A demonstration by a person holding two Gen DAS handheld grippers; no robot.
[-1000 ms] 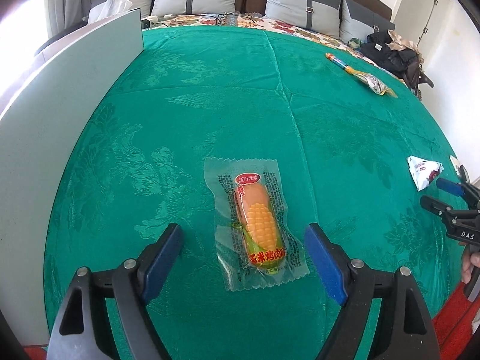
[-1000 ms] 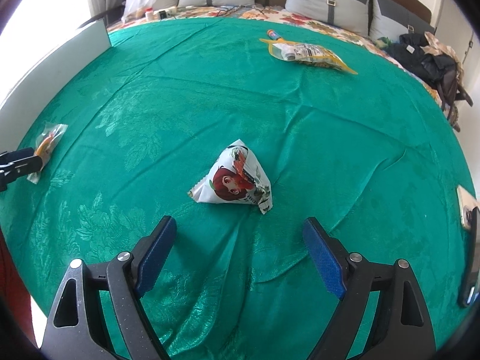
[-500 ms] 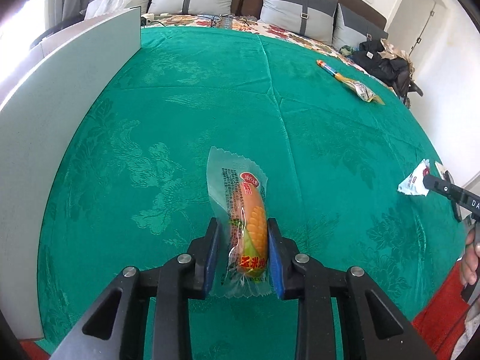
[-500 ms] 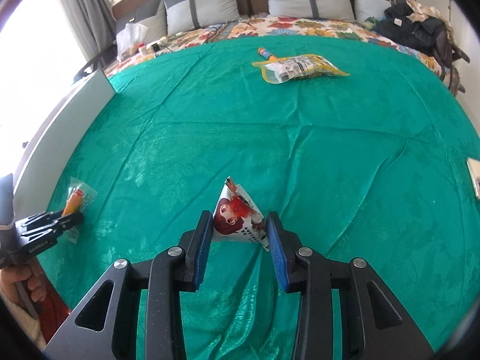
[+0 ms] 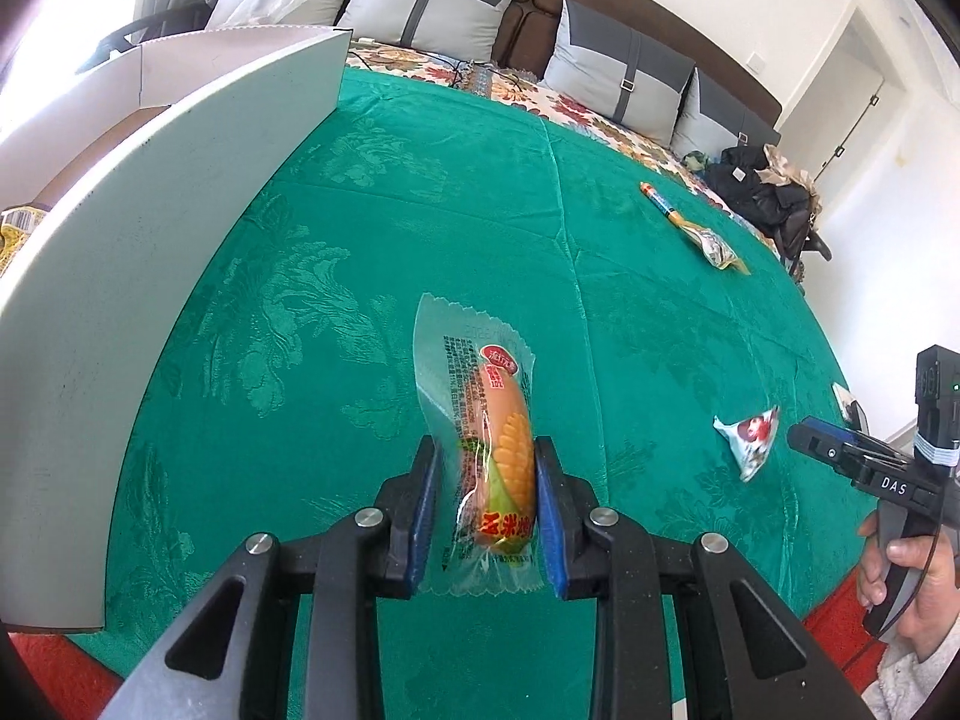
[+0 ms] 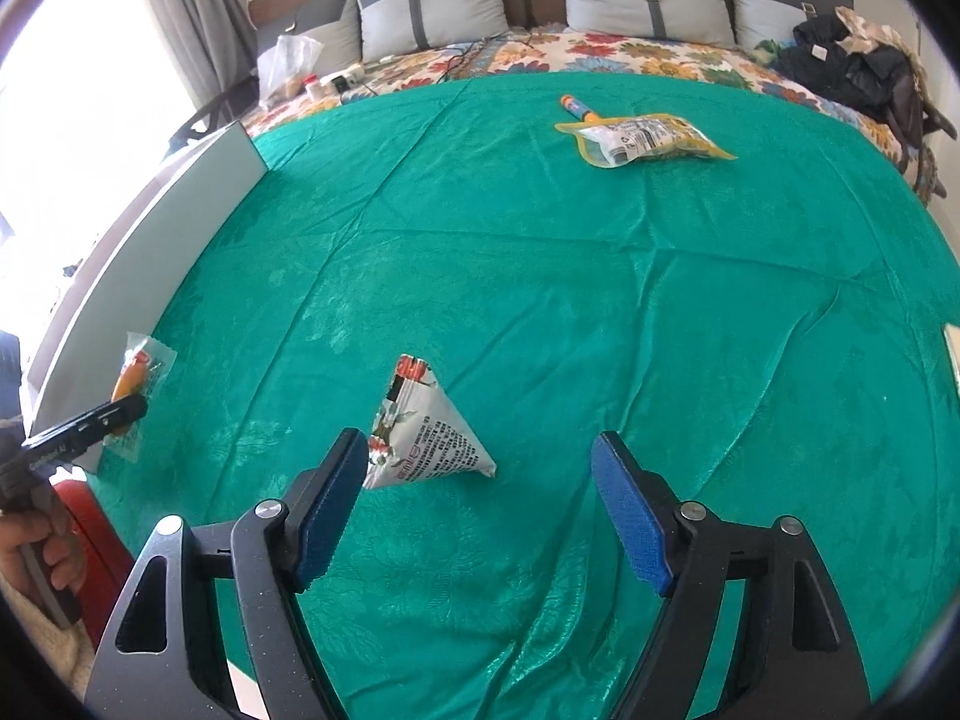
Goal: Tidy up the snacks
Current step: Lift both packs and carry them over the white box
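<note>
Left gripper (image 5: 485, 507): jaws pinching corn sausage packet (image 5: 487, 456), slick film may slip. Right gripper (image 6: 480, 510): jaws spread; triangular snack pouch (image 6: 423, 435) touches one pad, may topple.

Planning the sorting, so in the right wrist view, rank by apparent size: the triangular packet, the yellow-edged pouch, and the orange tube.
1. triangular packet, though nearness to the camera inflates it
2. yellow-edged pouch, far off, so its true size is unsure
3. orange tube, clearly smallest

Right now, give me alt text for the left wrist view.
The left gripper is shut on a corn sausage pack above a green cloth. A white box stands to the left; the right gripper is near a triangular pack.
</note>
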